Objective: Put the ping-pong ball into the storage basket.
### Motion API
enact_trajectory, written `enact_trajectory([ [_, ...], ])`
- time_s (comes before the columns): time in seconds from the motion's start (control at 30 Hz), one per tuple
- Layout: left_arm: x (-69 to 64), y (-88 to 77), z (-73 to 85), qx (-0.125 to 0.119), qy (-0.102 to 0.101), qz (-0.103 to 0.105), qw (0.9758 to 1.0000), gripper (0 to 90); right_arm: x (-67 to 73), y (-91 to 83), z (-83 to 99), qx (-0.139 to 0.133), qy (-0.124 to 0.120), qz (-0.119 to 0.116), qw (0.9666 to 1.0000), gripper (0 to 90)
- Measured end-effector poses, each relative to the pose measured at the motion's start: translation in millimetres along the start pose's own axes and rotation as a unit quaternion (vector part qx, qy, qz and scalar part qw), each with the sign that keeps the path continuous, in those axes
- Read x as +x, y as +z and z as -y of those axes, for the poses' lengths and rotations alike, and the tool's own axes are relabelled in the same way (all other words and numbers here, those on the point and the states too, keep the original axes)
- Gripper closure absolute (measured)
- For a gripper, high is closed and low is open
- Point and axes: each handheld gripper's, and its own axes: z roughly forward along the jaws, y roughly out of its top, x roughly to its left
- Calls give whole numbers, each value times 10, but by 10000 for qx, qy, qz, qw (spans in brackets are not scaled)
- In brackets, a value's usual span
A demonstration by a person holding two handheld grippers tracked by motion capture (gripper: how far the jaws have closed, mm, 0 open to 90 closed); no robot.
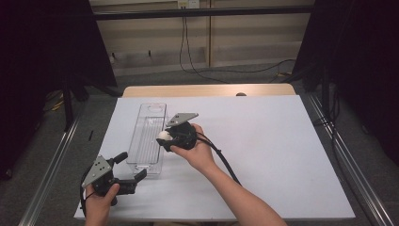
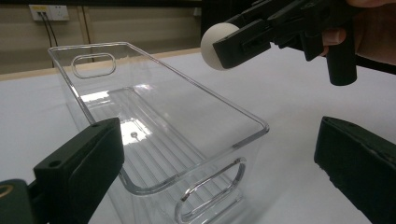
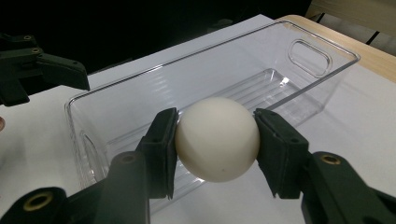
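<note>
- Left gripper (image 1: 134,181), black two-jaw tool with grey three-cornered plate, sat near the front-left corner of the white tabletop (image 1: 282,155). Jaws stood wide apart, nothing between them; they pointed at the near short end of the bin.
- Clear plastic rectangular bin (image 1: 150,136), ribbed floor, a cut-out handle in each short end, lay on the left half of the tabletop. Long axis ran front to back, near end just beyond the left gripper's jaws. Nothing inside it in any view.
- Right gripper (image 1: 164,137), same black two-jaw build, was held beside the bin's right long wall, about mid-length. Jaws clamped on a smooth off-white ball (image 3: 217,138), one pad on each side, ball sticking out past the tips.
- Key relation: ball hung above rim height, over or just inside the right long wall; the high view left that ambiguous. In the right gripper view the bin (image 3: 261,79) opened directly ahead of and below the ball. Judgement: short travel across the wall toward the bin's centre line, then release; dropping too early risks clipping the rim.
- Nearer hand: right, already at the bin with the ball. Left was close enough to steady the near end.
- Count: two grippers, one ball, one bin, one tabletop.
</note>
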Motion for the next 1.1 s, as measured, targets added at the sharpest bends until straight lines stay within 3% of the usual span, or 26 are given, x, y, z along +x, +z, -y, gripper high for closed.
enact_trajectory([
  [1.1, 13, -11, -3, 26, 21, -13, 10000, 16, 60, 109, -15, 19, -23, -84, 10000, 512],
])
